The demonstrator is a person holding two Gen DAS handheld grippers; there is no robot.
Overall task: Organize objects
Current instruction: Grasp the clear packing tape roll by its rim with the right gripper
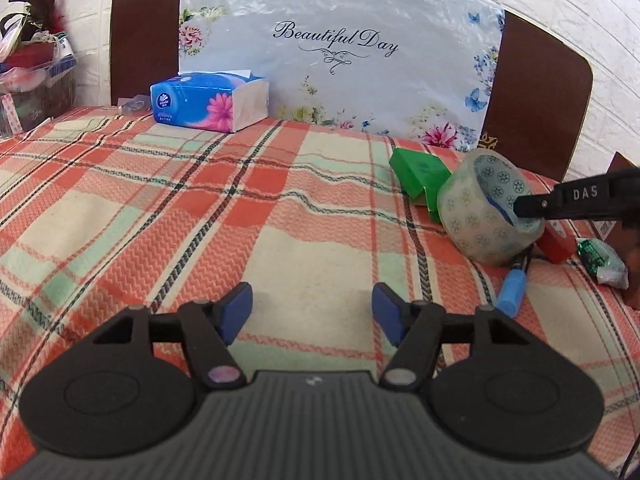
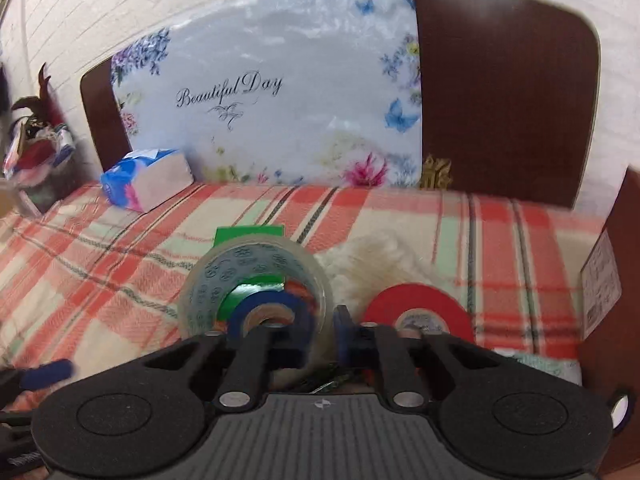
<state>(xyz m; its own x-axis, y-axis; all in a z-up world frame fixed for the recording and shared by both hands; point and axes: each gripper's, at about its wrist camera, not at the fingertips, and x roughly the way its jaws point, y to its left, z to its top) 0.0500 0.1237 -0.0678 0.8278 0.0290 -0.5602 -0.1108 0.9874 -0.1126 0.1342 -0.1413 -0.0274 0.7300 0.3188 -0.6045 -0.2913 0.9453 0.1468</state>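
Surface: plaid cloth (image 1: 200, 200) in red, cream and green; all the things lie on it.
Left tool (image 1: 312, 312): blue pads apart, nothing between them; it hangs over a bare stretch of the cloth.
Right tool (image 2: 320, 326): pads together on the wall of the clear tape roll (image 1: 480, 220), one finger inside the hole and one outside against the right-hand wall.
Clear tape roll: at the right side of the cloth, tilted up on its edge, with its hole facing the right tool.
Blue ring (image 2: 272, 308): shows through the hole of the clear roll; I cannot tell whether it sits inside or behind. The view is blurred.
Green box (image 1: 420, 176): just behind the clear roll, touching or nearly touching it.
Red tape roll (image 2: 416, 300): just to the right of the clear roll, beside the right tool's outer finger.
Blue cylinder (image 1: 512, 292): lies on the cloth at the foot of the clear roll, on its near side.
Green wrapped packet (image 1: 600, 260): at the far right edge of the left wrist view, beyond the red roll.
Tissue pack (image 1: 208, 100): blue with a pink flower, at the back left, well apart from the tapes.
Backdrop: flowered sheet lettered "Beautiful Day" (image 1: 340, 60) leaning on a brown board (image 1: 140, 40), with a white brick wall (image 1: 580, 8) behind.
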